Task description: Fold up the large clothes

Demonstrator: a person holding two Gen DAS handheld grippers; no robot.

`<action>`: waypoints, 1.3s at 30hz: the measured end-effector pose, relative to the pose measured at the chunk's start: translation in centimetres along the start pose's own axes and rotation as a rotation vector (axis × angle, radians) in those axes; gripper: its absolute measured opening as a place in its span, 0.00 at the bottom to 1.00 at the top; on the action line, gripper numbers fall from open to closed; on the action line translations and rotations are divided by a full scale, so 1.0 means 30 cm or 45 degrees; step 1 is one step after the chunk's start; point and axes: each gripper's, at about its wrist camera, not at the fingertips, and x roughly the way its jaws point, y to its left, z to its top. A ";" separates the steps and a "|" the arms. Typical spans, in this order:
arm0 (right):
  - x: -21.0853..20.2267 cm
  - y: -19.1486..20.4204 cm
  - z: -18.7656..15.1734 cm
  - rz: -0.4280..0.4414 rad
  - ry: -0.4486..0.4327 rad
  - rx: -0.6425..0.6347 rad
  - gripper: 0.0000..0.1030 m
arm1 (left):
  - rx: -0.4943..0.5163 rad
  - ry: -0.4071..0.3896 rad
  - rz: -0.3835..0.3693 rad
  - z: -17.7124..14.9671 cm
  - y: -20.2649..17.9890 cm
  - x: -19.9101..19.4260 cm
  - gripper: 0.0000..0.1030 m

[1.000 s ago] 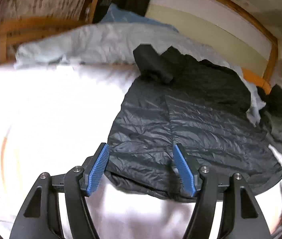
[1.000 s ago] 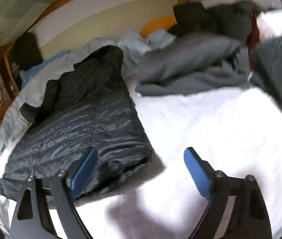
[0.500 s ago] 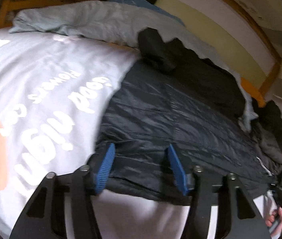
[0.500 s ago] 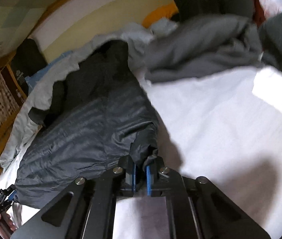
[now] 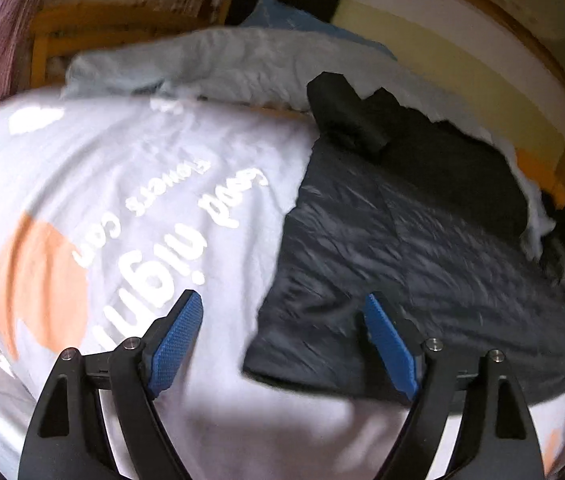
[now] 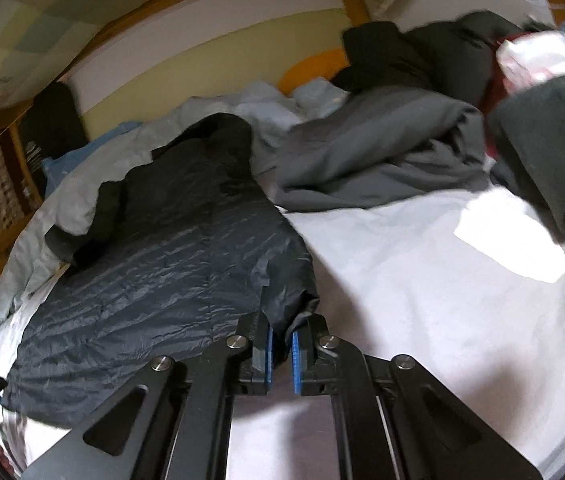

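The dark quilted jacket (image 6: 170,264) lies spread on the bed (image 6: 422,280), occupying the left and centre of the right wrist view, its collar end toward the upper centre and its hem toward the lower left. The right gripper (image 6: 281,350), at the lower centre of that view, is closed tight on the jacket's near corner, a fold of dark fabric pinched between the blue pads. In the left wrist view the jacket (image 5: 422,264) fills the right half of the frame; its lower left corner lies between the fingers of the left gripper (image 5: 288,346), nearer the right-hand pad. That gripper's jaws have just been opening and stand wide, the pads not pressing on the fabric. To the left of the jacket the white bedcover (image 5: 122,184) carries printed lettering and an orange disc. A pale blue garment (image 5: 222,64) lies rumpled along the top of the frame beyond the jacket. In the right wrist view a grey garment (image 6: 382,156) is heaped in the upper right, just beside the jacket's collar end, with further dark clothing (image 6: 422,60) behind it against the wooden headboard (image 6: 162,24). No containers are seen.
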 end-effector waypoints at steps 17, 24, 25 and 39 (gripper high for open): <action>-0.356 0.047 -0.015 -0.009 -0.153 -0.109 0.07 | 0.178 -0.292 -0.257 0.100 -0.046 -0.364 0.07; -0.303 0.178 0.175 -0.049 -0.213 -0.298 0.07 | 0.396 -0.304 -0.150 0.292 -0.168 -0.267 0.07; -0.229 0.195 0.206 -0.062 -0.184 -0.321 0.07 | 0.436 -0.272 -0.122 0.322 -0.202 -0.198 0.07; 0.377 0.266 0.186 -0.240 -0.003 -0.394 0.10 | 0.527 0.079 0.030 0.307 -0.250 0.422 0.07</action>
